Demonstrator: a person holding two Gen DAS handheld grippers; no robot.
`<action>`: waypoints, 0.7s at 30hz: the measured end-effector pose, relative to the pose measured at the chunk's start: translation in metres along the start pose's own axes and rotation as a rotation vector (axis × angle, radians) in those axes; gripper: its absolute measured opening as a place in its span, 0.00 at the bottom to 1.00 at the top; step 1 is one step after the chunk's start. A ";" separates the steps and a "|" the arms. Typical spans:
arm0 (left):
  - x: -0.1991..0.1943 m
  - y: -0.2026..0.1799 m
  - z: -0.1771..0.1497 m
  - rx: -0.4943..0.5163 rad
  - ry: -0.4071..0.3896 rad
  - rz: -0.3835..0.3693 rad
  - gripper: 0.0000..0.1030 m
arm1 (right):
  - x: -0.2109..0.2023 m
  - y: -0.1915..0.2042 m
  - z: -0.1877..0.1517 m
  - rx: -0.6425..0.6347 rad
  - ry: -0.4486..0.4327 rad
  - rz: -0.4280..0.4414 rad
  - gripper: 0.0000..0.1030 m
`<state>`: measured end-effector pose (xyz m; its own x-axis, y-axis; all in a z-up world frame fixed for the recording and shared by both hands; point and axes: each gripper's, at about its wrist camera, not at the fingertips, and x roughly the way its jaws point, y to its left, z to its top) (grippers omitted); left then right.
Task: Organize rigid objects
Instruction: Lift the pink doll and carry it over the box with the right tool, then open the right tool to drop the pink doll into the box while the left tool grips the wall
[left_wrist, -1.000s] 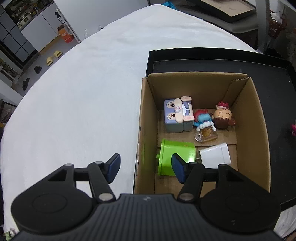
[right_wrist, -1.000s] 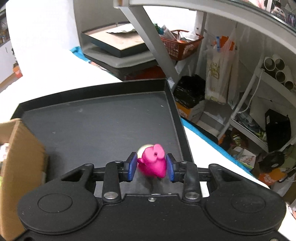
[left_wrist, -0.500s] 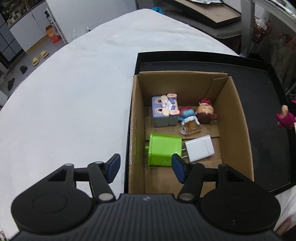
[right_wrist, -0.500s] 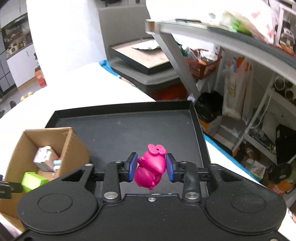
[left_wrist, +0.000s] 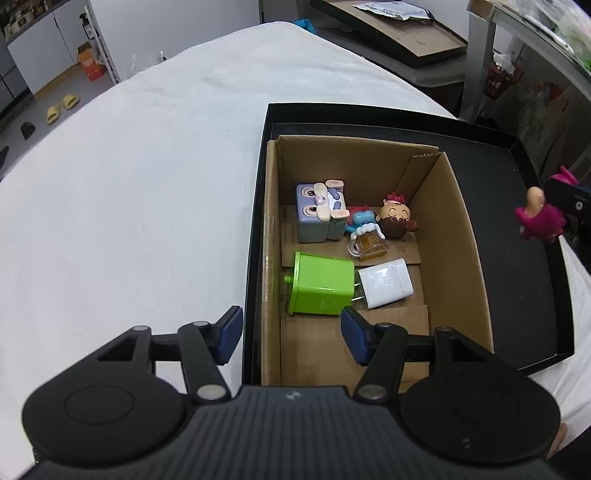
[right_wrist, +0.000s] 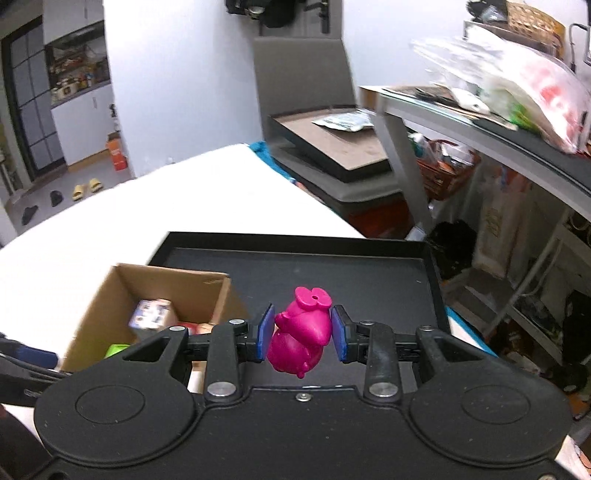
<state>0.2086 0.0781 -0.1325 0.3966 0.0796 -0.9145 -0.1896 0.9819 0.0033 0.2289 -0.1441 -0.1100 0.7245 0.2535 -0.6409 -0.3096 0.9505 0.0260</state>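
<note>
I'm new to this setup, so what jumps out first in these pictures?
A bright pink toy figure stands out, clamped in the right gripper above the black tray. To its left sits an open cardboard box holding small figurines, a green charger and a white charger.

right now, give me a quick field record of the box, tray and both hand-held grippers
box: cardboard box standing in black tray
box contents: green plug block, white charger, small figurines
right hand-held gripper: shut on pink figurine, above the tray
left hand-held gripper: nothing between its pads, jaws closing, over box's near left wall
</note>
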 end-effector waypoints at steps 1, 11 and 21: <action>0.000 0.002 -0.001 -0.003 -0.002 -0.005 0.54 | -0.001 0.004 0.001 -0.004 -0.001 0.009 0.32; 0.006 0.013 -0.006 -0.018 0.006 -0.077 0.41 | 0.001 0.043 0.003 -0.081 -0.002 0.091 0.32; 0.017 0.024 -0.005 -0.027 0.015 -0.105 0.24 | 0.011 0.076 0.003 -0.154 0.014 0.122 0.32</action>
<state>0.2062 0.1024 -0.1501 0.4020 -0.0259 -0.9153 -0.1719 0.9797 -0.1032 0.2149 -0.0683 -0.1128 0.6679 0.3613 -0.6506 -0.4857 0.8740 -0.0132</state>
